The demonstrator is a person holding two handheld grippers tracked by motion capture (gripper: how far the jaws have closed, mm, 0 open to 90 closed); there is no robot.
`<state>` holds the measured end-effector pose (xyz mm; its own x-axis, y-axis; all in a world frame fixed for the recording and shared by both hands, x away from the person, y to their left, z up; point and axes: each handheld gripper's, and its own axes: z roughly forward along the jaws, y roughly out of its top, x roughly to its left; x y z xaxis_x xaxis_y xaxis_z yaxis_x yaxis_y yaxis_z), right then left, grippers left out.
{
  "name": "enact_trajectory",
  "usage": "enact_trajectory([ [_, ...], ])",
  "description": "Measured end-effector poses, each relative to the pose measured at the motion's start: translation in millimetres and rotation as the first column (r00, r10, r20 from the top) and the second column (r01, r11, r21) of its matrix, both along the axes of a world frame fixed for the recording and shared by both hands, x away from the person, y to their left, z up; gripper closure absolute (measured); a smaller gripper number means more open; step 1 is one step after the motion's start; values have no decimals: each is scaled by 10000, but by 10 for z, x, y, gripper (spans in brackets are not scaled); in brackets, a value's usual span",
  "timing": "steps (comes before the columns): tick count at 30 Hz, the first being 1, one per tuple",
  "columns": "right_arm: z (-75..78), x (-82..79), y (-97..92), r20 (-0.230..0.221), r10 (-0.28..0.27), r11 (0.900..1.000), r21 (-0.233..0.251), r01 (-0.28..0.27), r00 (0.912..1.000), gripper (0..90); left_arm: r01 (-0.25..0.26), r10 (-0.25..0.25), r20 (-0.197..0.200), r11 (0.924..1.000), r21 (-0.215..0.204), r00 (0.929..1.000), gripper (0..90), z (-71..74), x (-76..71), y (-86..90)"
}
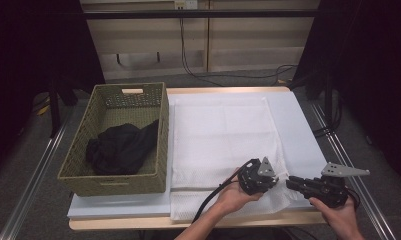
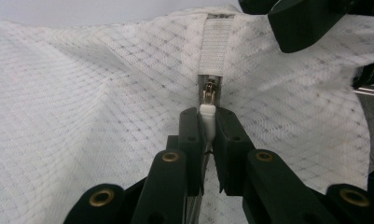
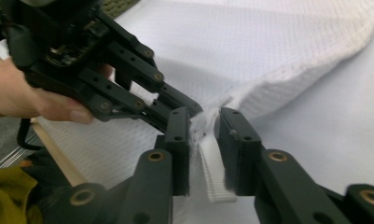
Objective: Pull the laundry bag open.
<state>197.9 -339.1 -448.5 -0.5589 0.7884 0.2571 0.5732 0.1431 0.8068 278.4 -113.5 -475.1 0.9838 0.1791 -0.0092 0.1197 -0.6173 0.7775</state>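
- Left tongs point(image 2: 207, 135) pinch the zipper pull point(image 2: 208, 116) of the mesh bag point(image 1: 223, 135), at the table's near edge.
- Right tongs point(image 3: 204, 140) stand spread around the bag's end tape point(image 3: 212, 172), not pressing.
- Step: opening the zip; next, brace the bag and draw the pull along.
- Farther left, a basket point(image 1: 160, 165) holds black cloth point(image 1: 120, 147).

I see an olive-green woven rectangular basket point(image 1: 160, 150) standing on the left part of the pale wooden table point(image 1: 228, 90). A crumpled black cloth point(image 1: 122, 148) lies inside it, bunched toward the near end. Dark cables point(image 1: 223, 77) trail across the floor beyond.
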Motion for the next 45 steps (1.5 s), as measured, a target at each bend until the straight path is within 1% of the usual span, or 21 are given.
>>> enact_trajectory([
  [1, -11, 2, 5, -131, -121, 9999, -3, 121, 9998, 699, -31, 30, -85, 9998, -207, 10000, 821, -10, 3, 1],
  [3, -39, 26, 7, -314, -224, 9997, 53, 226, 9993, 637, 17, -20, -101, 9997, -248, 9999, 821, -3, -1, 11],
  [4, -39, 26, 7, -314, -224, 9997, 53, 226, 9993, 637, 1, -2, -113, 9999, -102, 9999, 821, 10, -12, 13],
  [5, -44, 35, 13, -382, -149, 9998, 83, 153, 9992, 622, 91, -93, -99, 9998, -202, 9999, 821, 4, -24, 8],
  [6, -49, 55, 26, -392, -72, 9998, 156, 78, 9992, 607, 164, -164, 11, 9999, -19, 9999, 821, 16, -28, 11],
  [9, -41, 101, 81, -407, 101, 9996, 260, -91, 9991, 631, 135, -135, -2, 9998, -174, 9999, 821, 12, -49, 11],
  [10, -42, 120, 99, -436, 124, 9995, 291, -111, 9990, 660, 144, -146, -53, 9996, -249, 9999, 821, 7, -51, 14],
  [11, -44, 140, 112, -457, 241, 9991, 363, -224, 9987, 736, 112, -112, -9, 9999, -118, 9999, 821, 9, -53, 23],
  [12, -48, 160, 129, -440, 369, 9986, 393, -351, 9984, 785, 65, -67, -56, 9997, -241, 10000, 821, 1, -58, 31],
  [15, -30, 183, 162, -403, 335, 9985, 438, -317, 9986, 850, 65, -65, -20, 9996, -274, 10000, 820, 3, -51, 59],
  [20, -15, 182, 204, -413, 490, 9978, 470, -471, 9979, 865, 33, -39, -126, 9991, -433, 9999, 819, -2, -53, 35],
  [24, -6, 195, 207, -401, 739, 9952, 668, -712, 9965, 866, 49, -46, 108, 9996, -280, 9999, 819, 39, -64, 24],
  [25, -7, 194, 205, -403, 743, 9944, 789, -709, 9964, 866, 125, -117, 222, 9993, -365, 9997, 819, 59, -54, 40],
  [27, 1, 183, 195, -410, 872, 9912, 1034, -826, 9953, 868, 151, -144, 135, 9987, -491, 9998, 819, 67, -52, 44],
  [32, -3, 166, 181, -372, 997, 9889, 1145, -949, 9943, 868, 212, -194, 362, 9985, -508, 9992, 817, 78, -63, 34],
  [33, -9, 166, 173, -387, 1020, 9880, 1206, -967, 9940, 868, 151, -138, 232, 9981, -605, 9996, 815, 71, -66, 38],
  [34, -14, 165, 168, -413, 1070, 9865, 1286, -1009, 9934, 868, 91, -65, 431, 9981, -608, 9991, 813, 75, -71, 52],
  [35, -18, 160, 164, -428, 971, 9879, 1256, -911, 9944, 868, 35, -5, 429, 9975, -711, 9991, 810, 86, -64, 72],
  [36, -24, 158, 165, -349, 956, 9876, 1285, -904, 9948, 868, 51, -43, 96, 9961, -875, 9999, 806, 87, -48, 89],
  [39, -18, 145, 174, -395, 1023, 9879, 1211, -968, 9940, 868, 211, -193, 289, 9977, -637, 9994, 812, 81, -39, 98],
  [45, -20, 167, 200, -345, 1105, 9874, 1176, -1057, 9933, 868, 187, -163, 378, 9977, -654, 9992, 819, 83, -46, 92],
])
